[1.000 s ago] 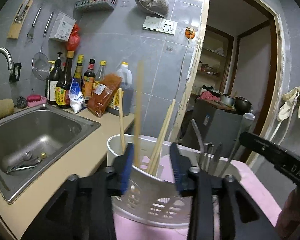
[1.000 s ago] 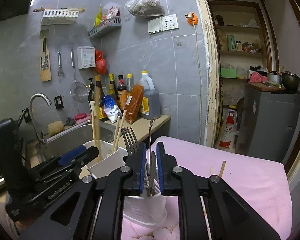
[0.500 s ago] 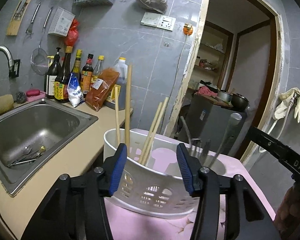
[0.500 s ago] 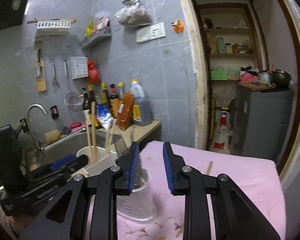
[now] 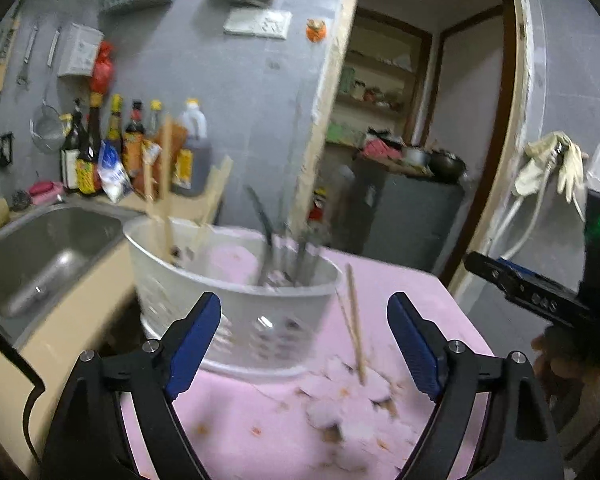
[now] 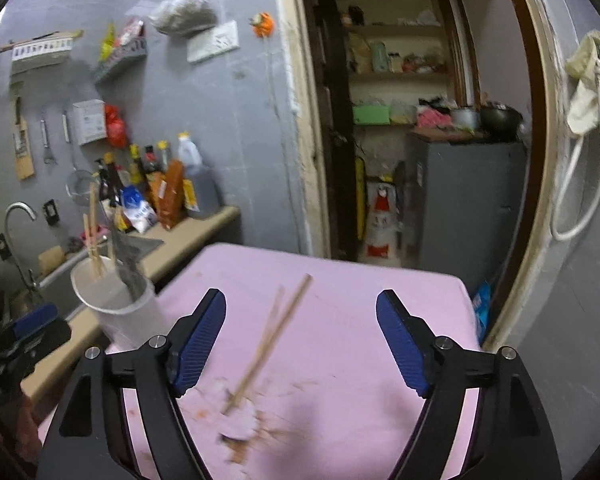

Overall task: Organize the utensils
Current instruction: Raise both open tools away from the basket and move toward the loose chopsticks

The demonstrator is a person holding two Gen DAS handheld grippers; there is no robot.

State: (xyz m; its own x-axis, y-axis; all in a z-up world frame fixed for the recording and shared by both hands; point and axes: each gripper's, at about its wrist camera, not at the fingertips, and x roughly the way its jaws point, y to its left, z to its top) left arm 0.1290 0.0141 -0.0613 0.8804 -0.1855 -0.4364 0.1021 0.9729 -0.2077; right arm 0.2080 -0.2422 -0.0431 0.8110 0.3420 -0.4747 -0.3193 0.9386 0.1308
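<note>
Left gripper (image 5: 304, 340): jaws stand wide and have just been opening; nothing is between the blue pads (image 5: 194, 338), which sit apart from the caddy's near wall.
Right gripper (image 6: 300, 344): jaws wide too, also just opened; between them only the cloth and the loose chopsticks lying further on, nothing pressed.
Desk (image 6: 360, 320): covered with a pink cloth that has a flower print at the near edge.
Sink (image 5: 40, 248): steel basin left of the desk, set in a beige counter.
Caddy (image 5: 236, 300): white perforated utensil holder standing on the cloth's left edge, beside the sink.
Bottles (image 5: 100, 148): a row of sauce bottles and packets on the counter by the grey tiled wall; their labels are too blurred to read.
Chopsticks in caddy (image 5: 160, 176): wooden sticks upright and leaning in the left part.
Metal cutlery (image 5: 284, 248): forks or similar, blurred, standing in the caddy's right part.
Loose chopsticks (image 6: 272, 336): a pair lying on the cloth, right of the caddy, slanted, the near ends over the flower print.
Writing: on the right gripper's body in the left wrist view, some pale letters (image 5: 544, 300), too smeared to make out.
</note>
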